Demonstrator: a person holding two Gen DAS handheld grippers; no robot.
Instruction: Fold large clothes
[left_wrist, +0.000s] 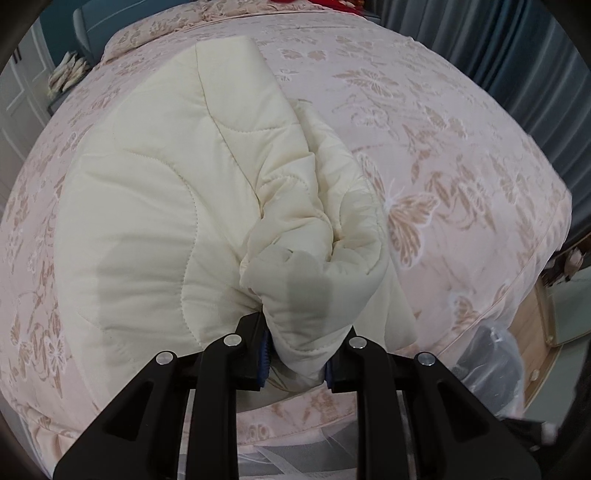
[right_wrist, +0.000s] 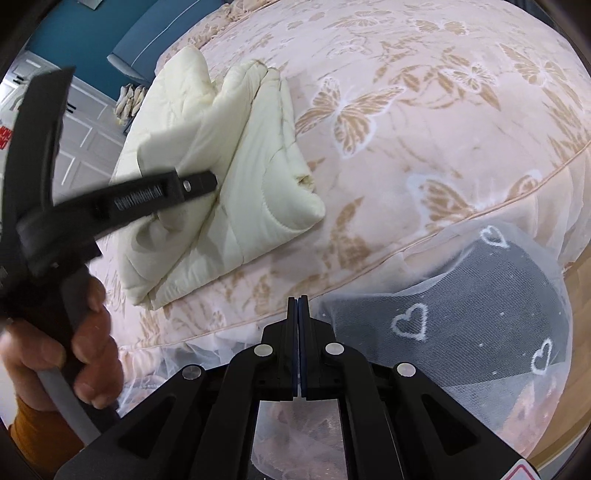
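A cream quilted garment (left_wrist: 159, 192) lies partly folded on the pink butterfly bedspread (left_wrist: 461, 155). My left gripper (left_wrist: 297, 354) is shut on a bunched fold of it near the bed's front edge. The blue pads press the fabric from both sides. In the right wrist view the same garment (right_wrist: 258, 192) shows as a folded stack at the left. The left gripper (right_wrist: 207, 182) reaches into it there, held by a person's hand (right_wrist: 85, 354). My right gripper (right_wrist: 298, 332) is shut with nothing in it. It hovers over the bed's front edge, to the right of the garment.
White netting with heart patterns (right_wrist: 443, 314) hangs over something dark beside the bed at the lower right. Blue-grey curtains (left_wrist: 498, 48) stand behind the bed. A white cabinet (right_wrist: 81, 136) and a blue wall sit at the far left. Wooden flooring (left_wrist: 532, 321) shows past the bed's corner.
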